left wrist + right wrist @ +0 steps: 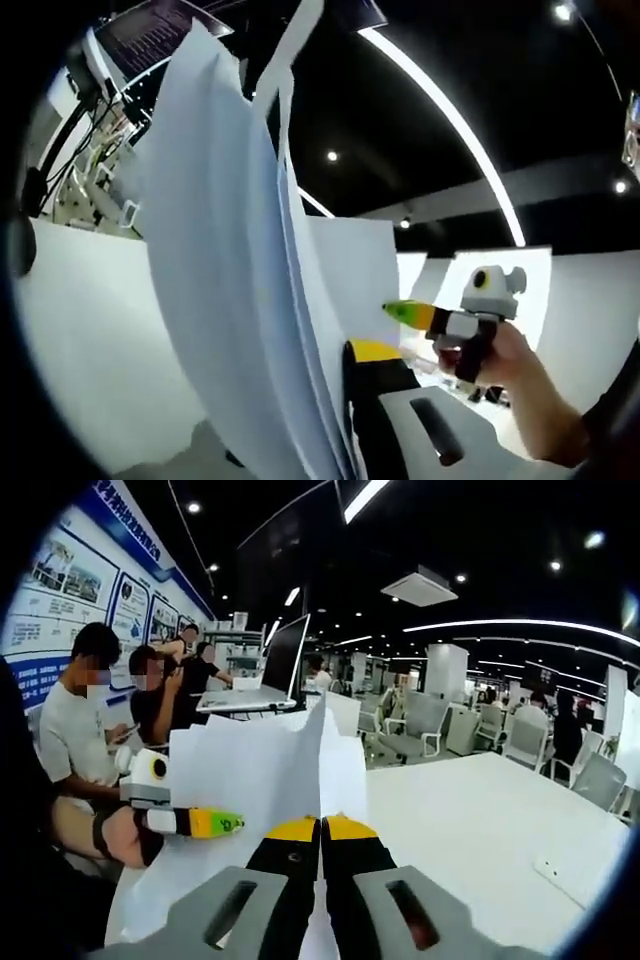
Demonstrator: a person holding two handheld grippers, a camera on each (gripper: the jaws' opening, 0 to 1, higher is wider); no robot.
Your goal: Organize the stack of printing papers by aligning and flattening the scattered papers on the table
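Note:
The stack of white printing papers (pixel 230 300) is lifted off the table and stands on edge, its sheets fanning apart at the top. My left gripper (pixel 347 352) is shut on its lower edge; one yellow-tipped jaw shows to the right of the sheets, and the other is hidden behind them. My right gripper (pixel 408 312), held by a hand, comes in from the right and meets the far edge of the papers. In the right gripper view, my right gripper (pixel 322 826) is shut on the papers (pixel 250 770), seen nearly edge-on, with the left gripper (pixel 215 823) at their left side.
The white table (pixel 480 820) spreads out to the right with a small flat object (pixel 556 870) near its edge. Several people (pixel 80 720) sit at the left by a monitor (pixel 285 655). Office chairs (pixel 420 725) stand behind.

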